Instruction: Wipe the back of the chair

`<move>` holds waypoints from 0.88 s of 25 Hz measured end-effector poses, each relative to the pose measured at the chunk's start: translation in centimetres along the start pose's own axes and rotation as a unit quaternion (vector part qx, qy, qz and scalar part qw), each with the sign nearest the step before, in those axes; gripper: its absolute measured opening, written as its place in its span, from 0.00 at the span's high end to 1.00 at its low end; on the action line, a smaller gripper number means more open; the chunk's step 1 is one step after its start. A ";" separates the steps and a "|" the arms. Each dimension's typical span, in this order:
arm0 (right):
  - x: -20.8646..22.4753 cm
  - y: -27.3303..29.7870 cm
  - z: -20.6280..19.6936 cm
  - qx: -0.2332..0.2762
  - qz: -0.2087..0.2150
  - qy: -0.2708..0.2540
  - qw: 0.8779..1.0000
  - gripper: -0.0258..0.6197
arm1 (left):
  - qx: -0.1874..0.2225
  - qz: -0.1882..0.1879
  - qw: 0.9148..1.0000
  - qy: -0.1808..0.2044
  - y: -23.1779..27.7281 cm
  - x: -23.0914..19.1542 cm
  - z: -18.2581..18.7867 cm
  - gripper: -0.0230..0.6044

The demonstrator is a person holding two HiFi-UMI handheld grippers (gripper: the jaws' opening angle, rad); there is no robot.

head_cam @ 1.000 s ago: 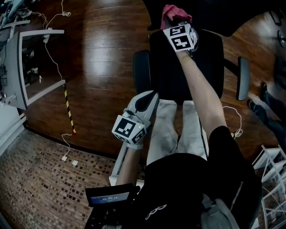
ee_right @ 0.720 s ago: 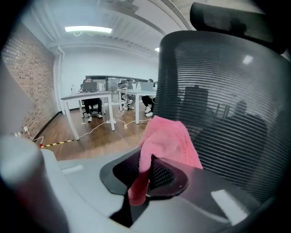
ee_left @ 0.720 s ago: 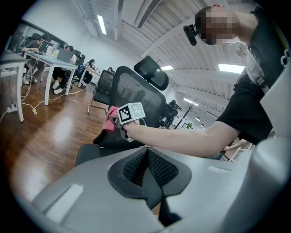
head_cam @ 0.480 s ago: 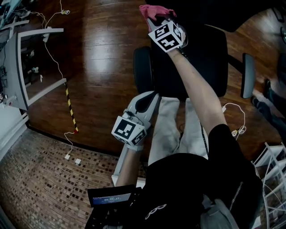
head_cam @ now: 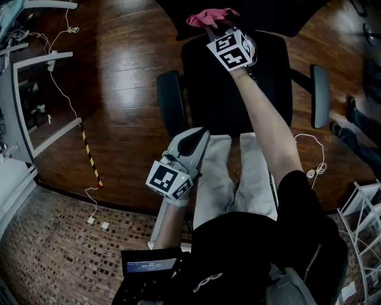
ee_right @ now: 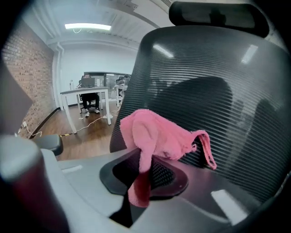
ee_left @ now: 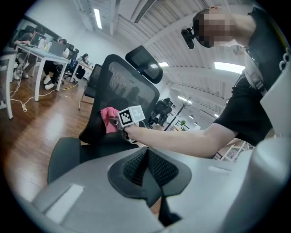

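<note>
**Cloth up at chair back, wipe under way**

Left gripper (head_cam: 197, 138) hung off the front edge of the chair (head_cam: 238, 95) seat, near the armrest (head_cam: 169, 107). Jaws together, nothing between them. Judged idle, parked clear so the other arm had room.

Right gripper (ee_right: 143, 175) was reached across the seat to the chair's back (ee_right: 218, 91), jaws clamped on a pink cloth (ee_right: 159, 134). The cloth was bunched above the jaws, with a tail hanging down between them and a loose corner lying toward the mesh. Could not tell whether it pressed on the mesh. The bunch rode ahead of the jaws, probably so that cloth, not plastic, met the back. It sat low on the back, well below the headrest (ee_right: 213, 13); most of the back judged not yet wiped.

Surface: dark ribbed mesh, partly see-through, likely to give under pressure.

Room: the chair stood on a glossy dark wood floor (head_cam: 119, 71). Beyond the chair were a white desk (ee_right: 86, 93) with a person (ee_right: 89, 86) seated at it, a brick wall (ee_right: 27, 68), and strip lights overhead.
</note>
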State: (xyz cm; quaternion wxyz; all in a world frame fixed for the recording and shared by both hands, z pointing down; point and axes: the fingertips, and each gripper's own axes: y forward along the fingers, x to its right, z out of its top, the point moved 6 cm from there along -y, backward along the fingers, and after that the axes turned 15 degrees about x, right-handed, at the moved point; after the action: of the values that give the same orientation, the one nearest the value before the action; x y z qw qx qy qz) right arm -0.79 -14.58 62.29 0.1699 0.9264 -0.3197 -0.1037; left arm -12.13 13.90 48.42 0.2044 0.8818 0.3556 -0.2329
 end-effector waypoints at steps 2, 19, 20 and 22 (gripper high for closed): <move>1.6 -1.1 -0.8 -0.002 -0.011 0.003 1.000 0.90 | -0.005 -0.004 1.000 0.001 0.7 0.3 -0.5 0.97; 14.9 -11.9 -6.8 -0.039 -0.133 0.046 0.989 0.90 | -0.021 -0.038 0.999 0.006 6.8 4.4 -2.5 0.97; 15.4 -12.4 -7.1 -0.040 -0.141 0.050 0.988 0.90 | -0.022 -0.041 0.999 0.005 7.0 4.6 -2.5 0.97; 16.3 -13.4 -7.8 -0.044 -0.159 0.061 0.984 0.90 | -0.025 -0.045 0.999 0.004 7.4 5.0 -2.8 0.97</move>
State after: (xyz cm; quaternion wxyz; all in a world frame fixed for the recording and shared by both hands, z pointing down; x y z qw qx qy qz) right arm 21.64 -12.95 62.94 0.2109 0.9615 -0.1528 -0.0871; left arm -2.84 13.10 49.34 0.2139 0.8606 0.4014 -0.2290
